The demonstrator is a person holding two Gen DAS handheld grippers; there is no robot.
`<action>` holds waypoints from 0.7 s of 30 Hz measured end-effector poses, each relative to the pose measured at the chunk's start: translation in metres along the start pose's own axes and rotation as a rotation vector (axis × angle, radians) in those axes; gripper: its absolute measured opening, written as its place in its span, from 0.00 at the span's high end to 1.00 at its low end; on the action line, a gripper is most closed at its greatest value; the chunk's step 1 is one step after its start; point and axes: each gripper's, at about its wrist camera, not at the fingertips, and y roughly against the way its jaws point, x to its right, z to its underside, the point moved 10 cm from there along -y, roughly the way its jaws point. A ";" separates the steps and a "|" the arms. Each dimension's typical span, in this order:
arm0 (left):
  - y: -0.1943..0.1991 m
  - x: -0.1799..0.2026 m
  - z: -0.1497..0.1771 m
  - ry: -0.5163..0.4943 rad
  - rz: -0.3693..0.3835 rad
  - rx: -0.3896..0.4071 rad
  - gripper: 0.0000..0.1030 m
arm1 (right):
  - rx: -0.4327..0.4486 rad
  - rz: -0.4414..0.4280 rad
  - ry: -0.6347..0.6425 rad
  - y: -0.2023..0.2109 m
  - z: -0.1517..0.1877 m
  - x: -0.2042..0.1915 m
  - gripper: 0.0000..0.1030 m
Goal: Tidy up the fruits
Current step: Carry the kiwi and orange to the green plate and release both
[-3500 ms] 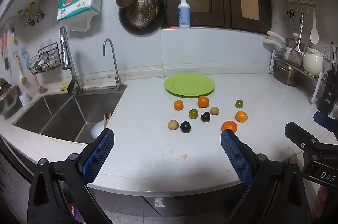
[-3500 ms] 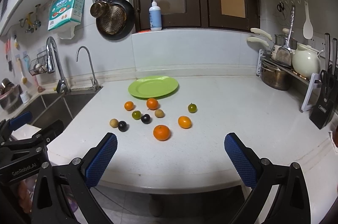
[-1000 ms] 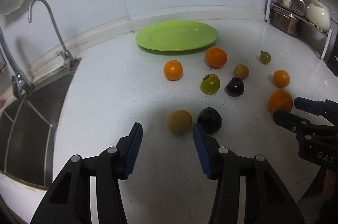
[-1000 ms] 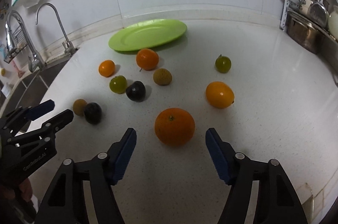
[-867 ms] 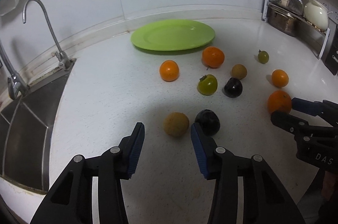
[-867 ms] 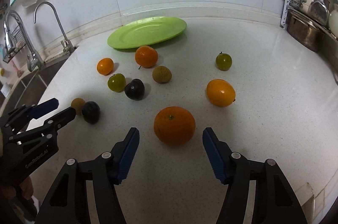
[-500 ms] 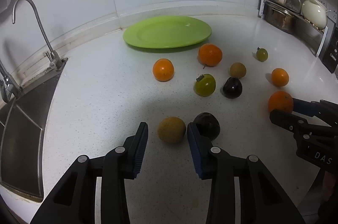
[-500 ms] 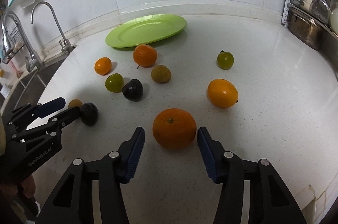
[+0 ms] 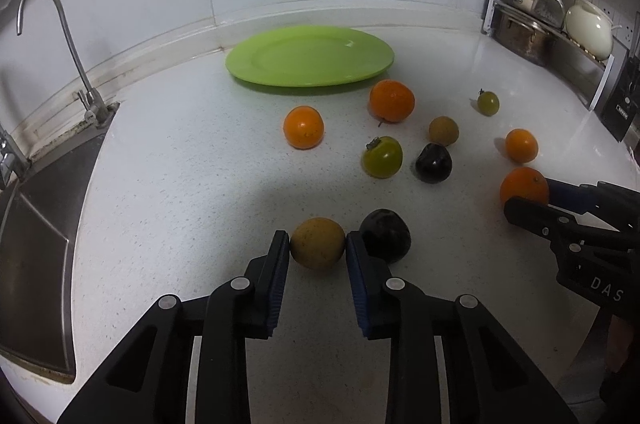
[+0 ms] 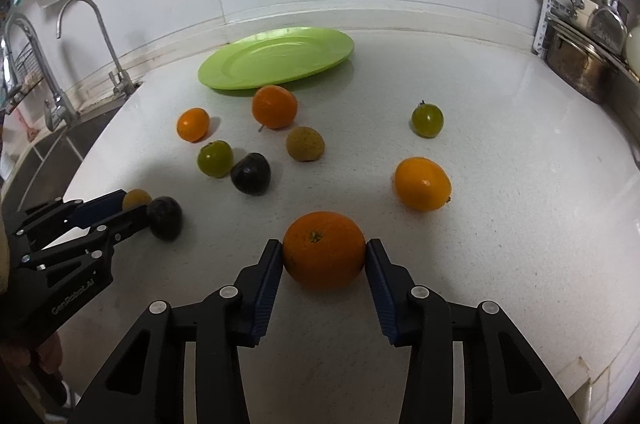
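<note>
My left gripper (image 9: pixel 317 248) is shut on a tan round fruit (image 9: pixel 317 242) that rests on the white counter; a dark plum (image 9: pixel 385 235) touches its right finger. My right gripper (image 10: pixel 323 256) is shut on a big orange (image 10: pixel 324 249), also on the counter. The green plate (image 9: pixel 310 55) lies empty at the back. Between it and the grippers lie loose oranges (image 9: pixel 303 127), a green tomato (image 9: pixel 382 156), a second dark plum (image 9: pixel 433 162), a tan fruit (image 9: pixel 443 131) and a yellow-orange fruit (image 10: pixel 422 183).
A sink (image 9: pixel 32 224) with taps (image 9: pixel 86 100) lies to the left. A rack with a pot (image 9: pixel 520 36) and a white kettle (image 9: pixel 590 28) stands at the back right. A knife block (image 9: pixel 622 104) is at the right edge.
Both grippers moved forward and down to the counter and closed: the left on the tan fruit, the right on the big orange.
</note>
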 end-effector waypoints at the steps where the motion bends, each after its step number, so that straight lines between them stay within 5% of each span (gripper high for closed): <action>1: 0.003 0.000 -0.001 0.004 -0.003 0.005 0.72 | 0.005 -0.006 0.007 0.002 -0.002 -0.002 0.58; 21: 0.041 -0.002 -0.063 0.075 0.017 0.129 0.72 | 0.150 -0.181 0.132 0.031 -0.080 -0.032 0.58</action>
